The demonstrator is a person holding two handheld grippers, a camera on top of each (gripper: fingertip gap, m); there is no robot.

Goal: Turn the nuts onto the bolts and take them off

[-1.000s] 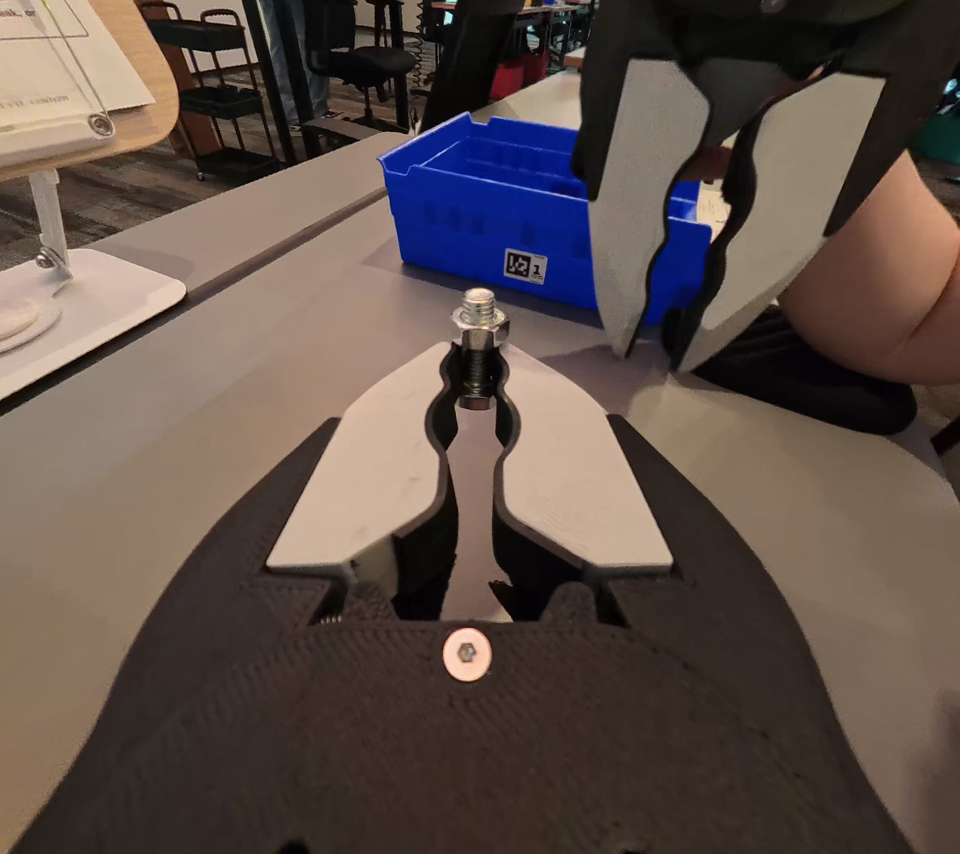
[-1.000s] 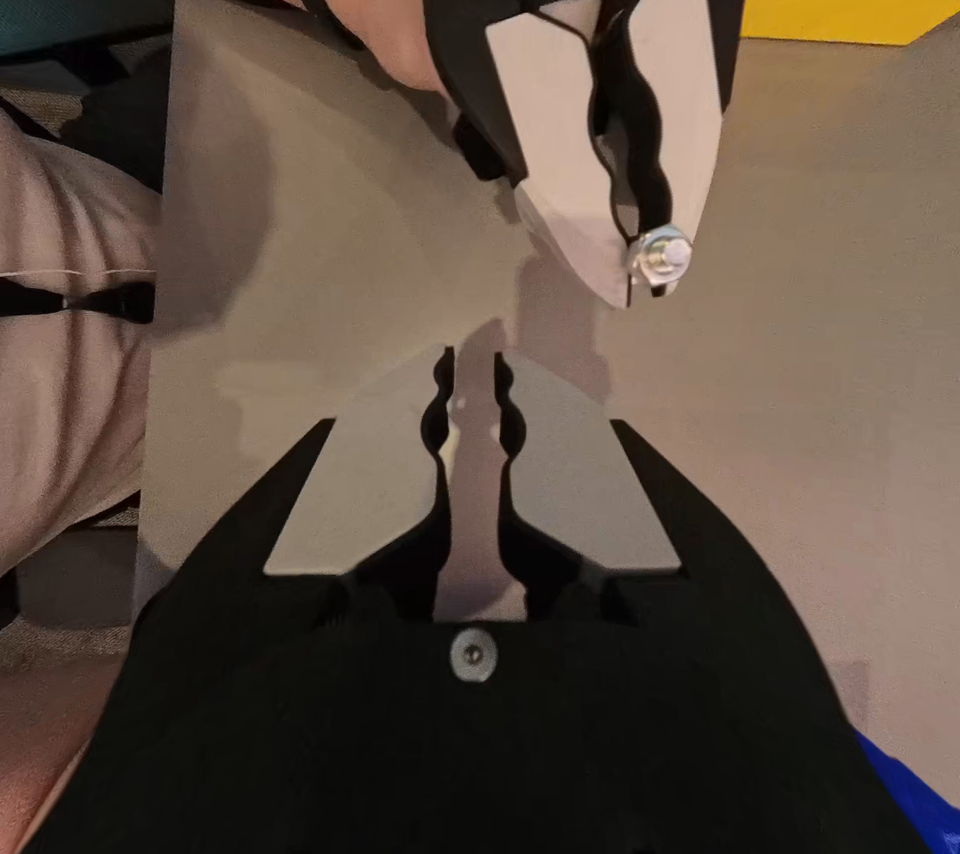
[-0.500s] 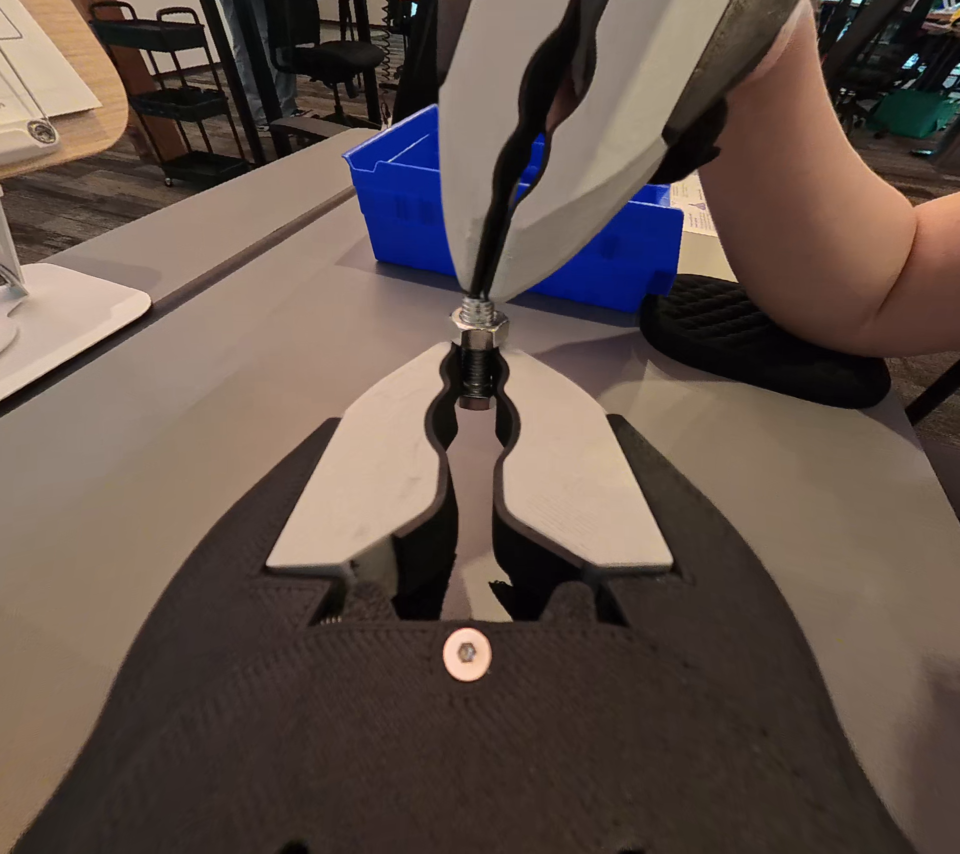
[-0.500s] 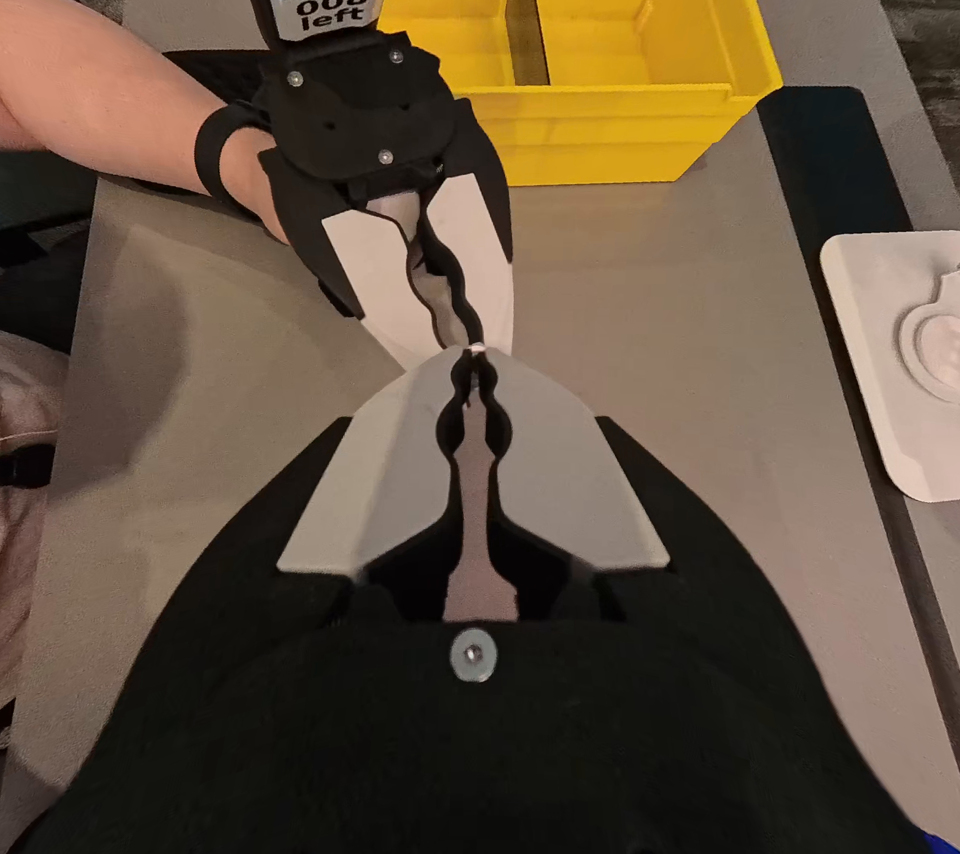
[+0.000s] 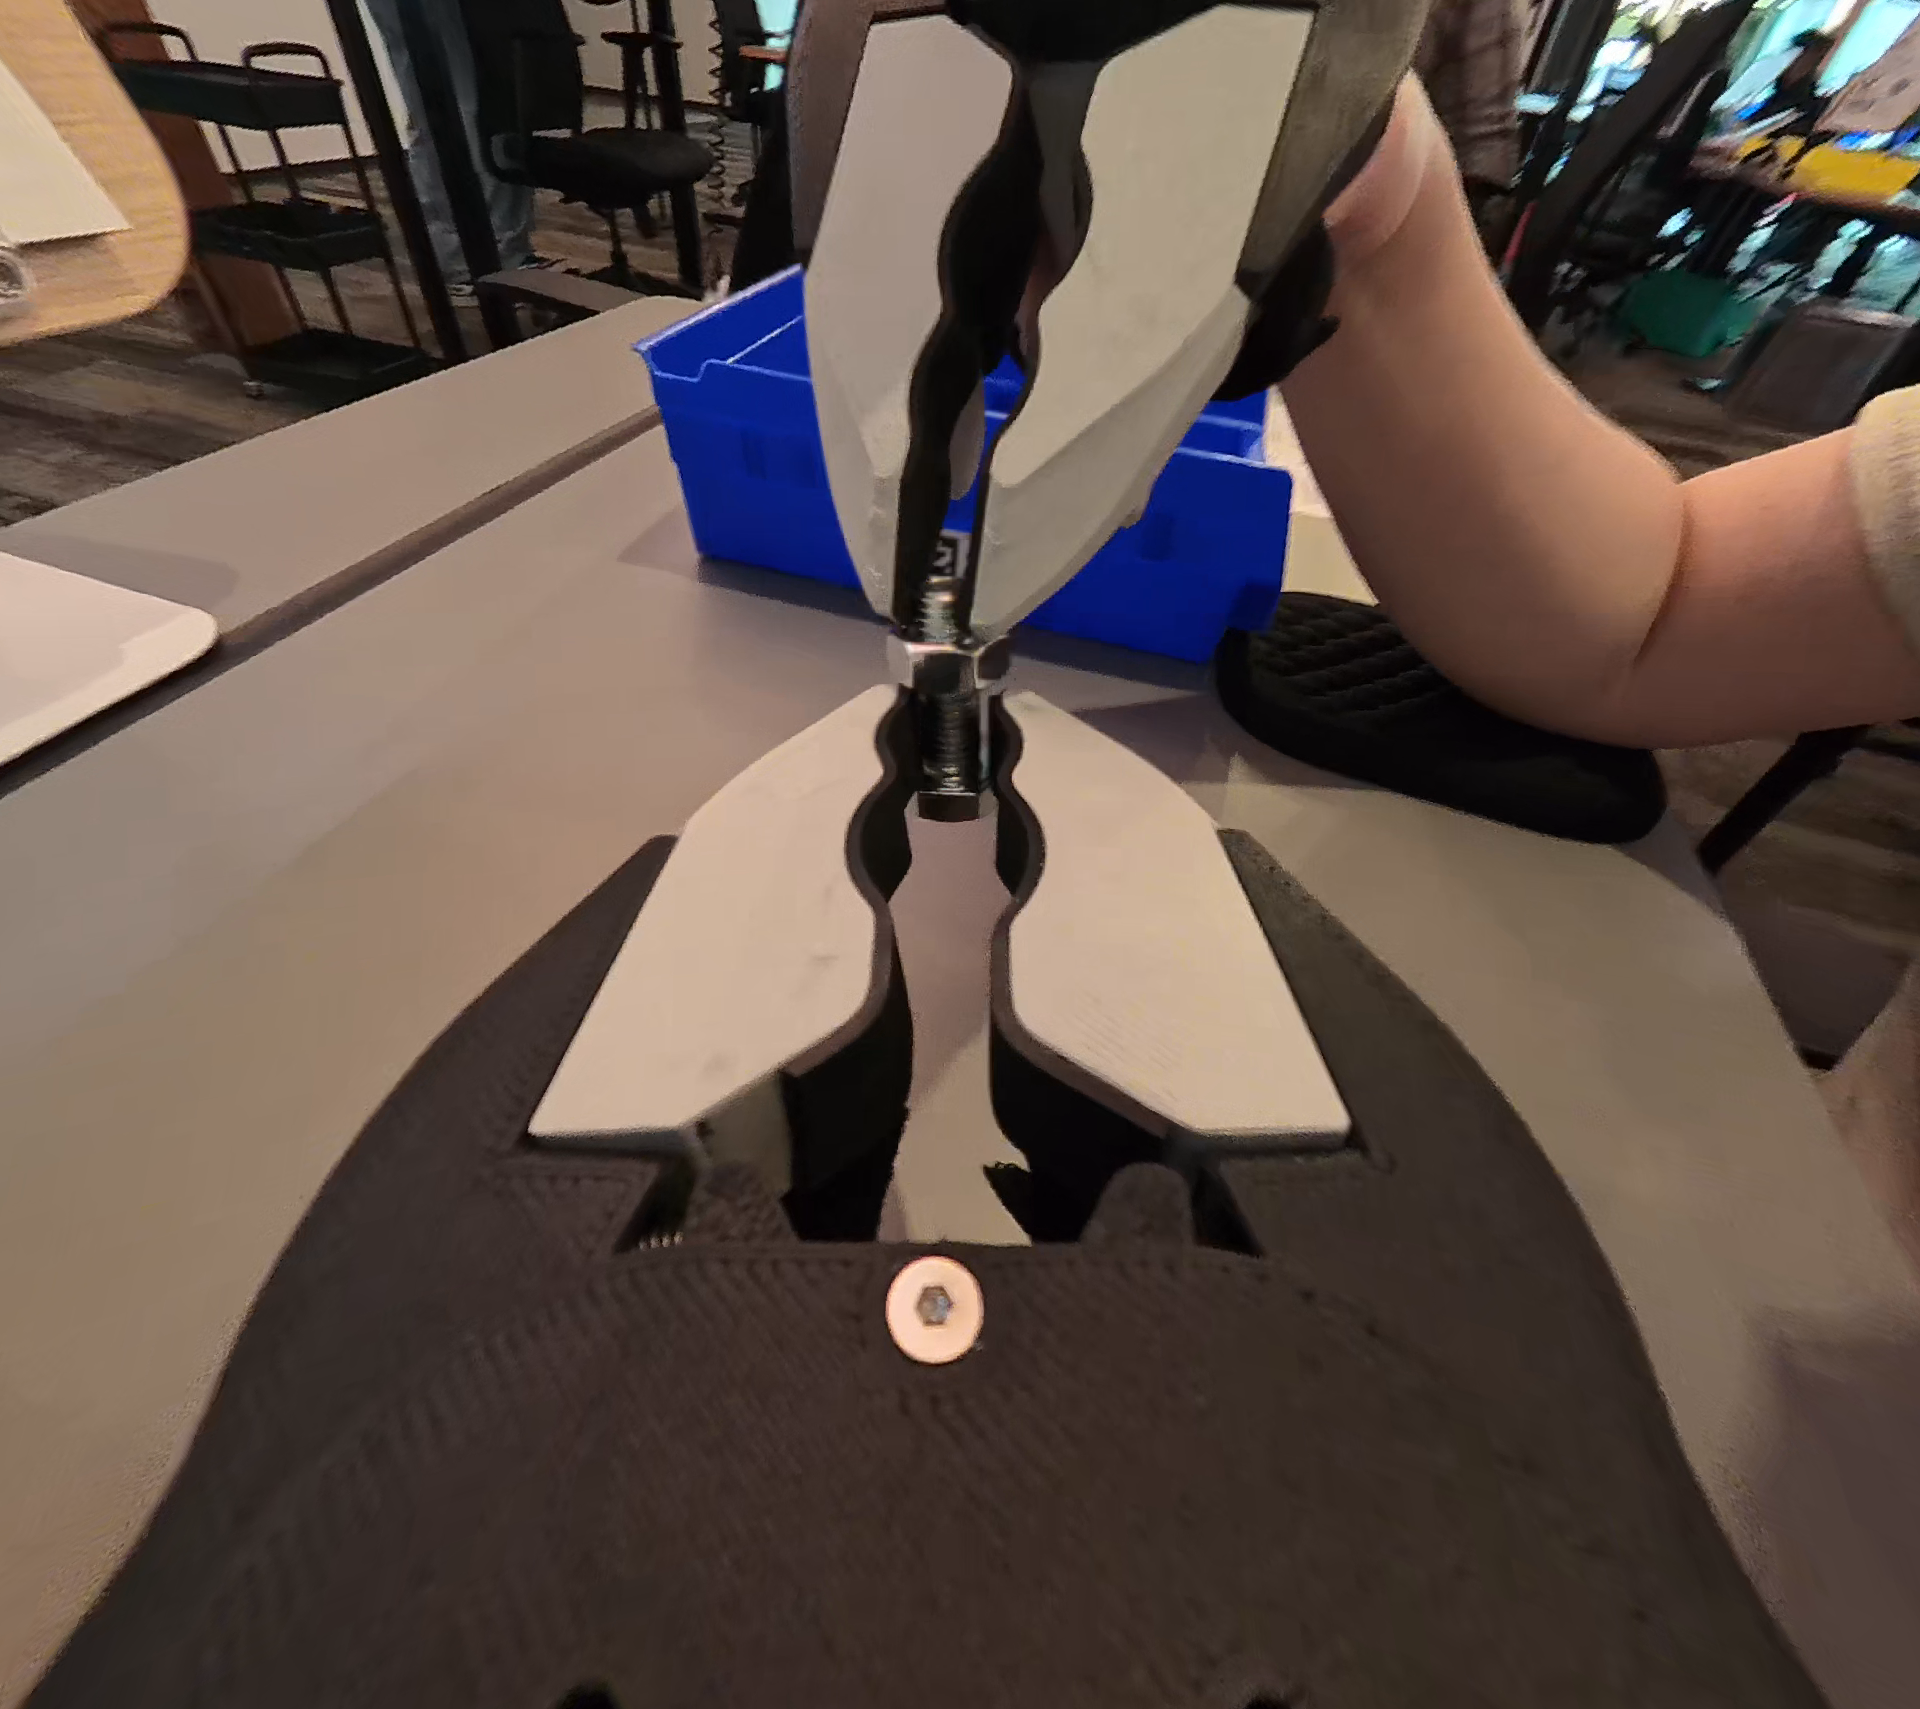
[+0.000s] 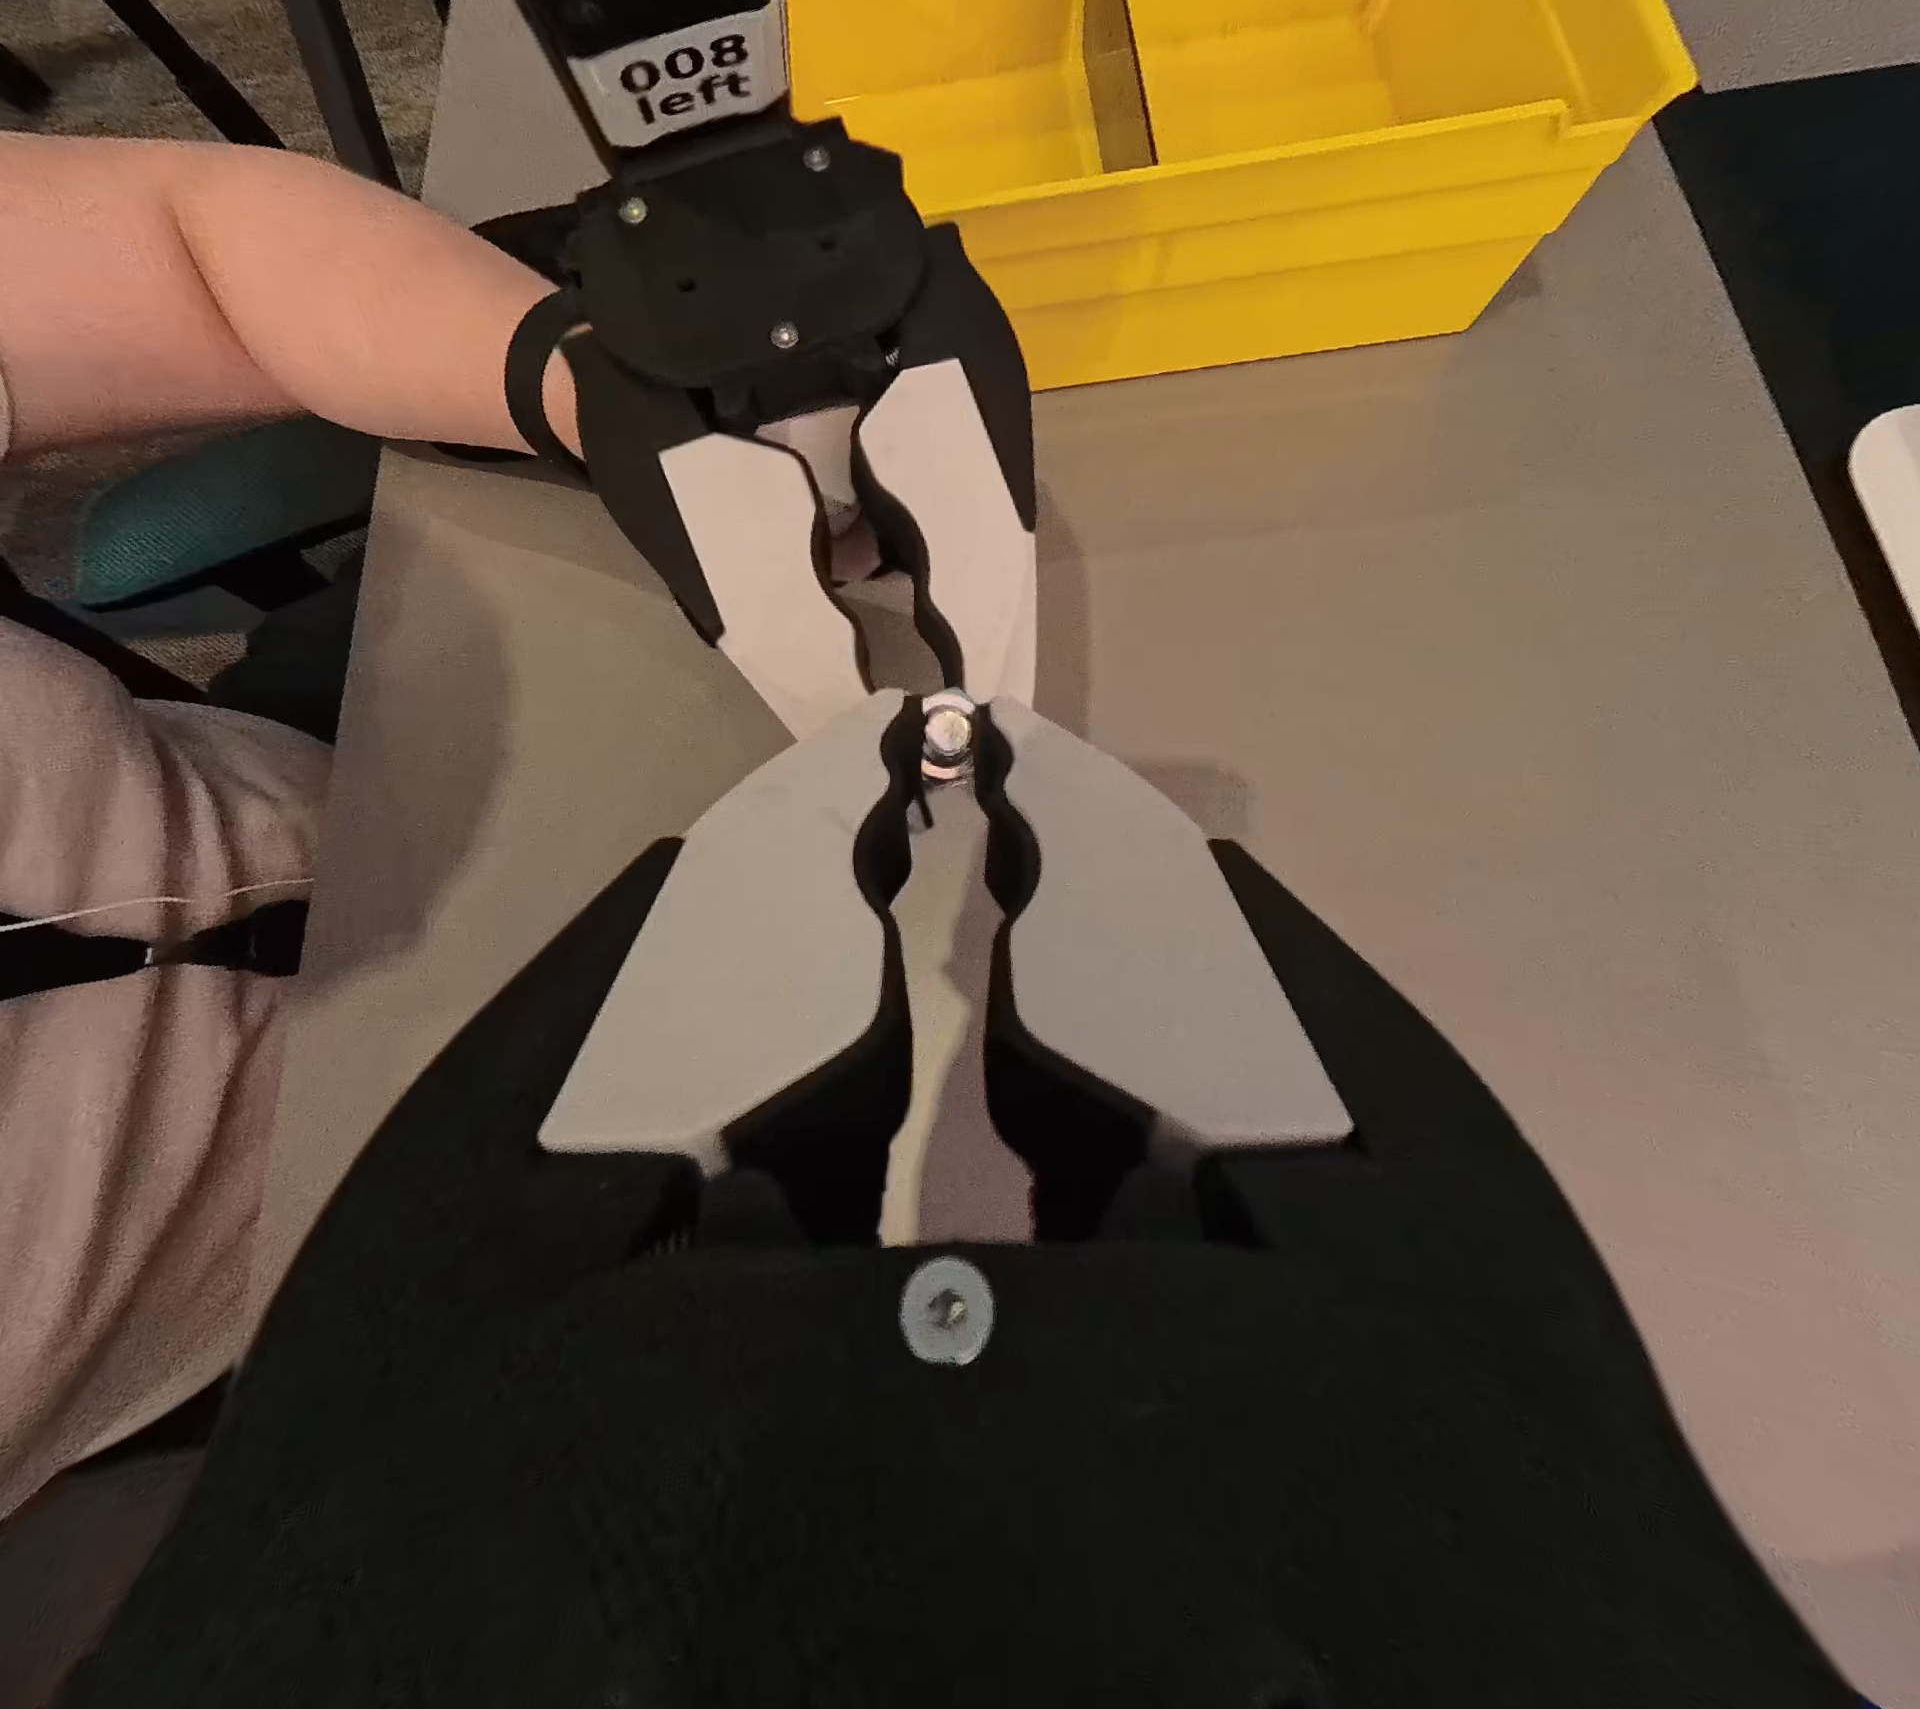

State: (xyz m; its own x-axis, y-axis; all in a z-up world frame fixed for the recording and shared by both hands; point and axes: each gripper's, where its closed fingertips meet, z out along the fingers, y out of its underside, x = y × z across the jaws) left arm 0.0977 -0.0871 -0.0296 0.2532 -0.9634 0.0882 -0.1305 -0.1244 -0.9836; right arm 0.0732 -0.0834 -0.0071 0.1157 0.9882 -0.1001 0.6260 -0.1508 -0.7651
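Upright dark bolt [image 5: 948, 750] carrying silver hex nut [image 5: 943, 664].

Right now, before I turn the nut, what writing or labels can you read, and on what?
White label, dark print, on the left gripper's camera mount: legible, but I do not quote wording.
Black-and-white sticker on the blue bin's front: mostly hidden behind the right gripper.
Yellow bin, bolt, nut: no writing seen.
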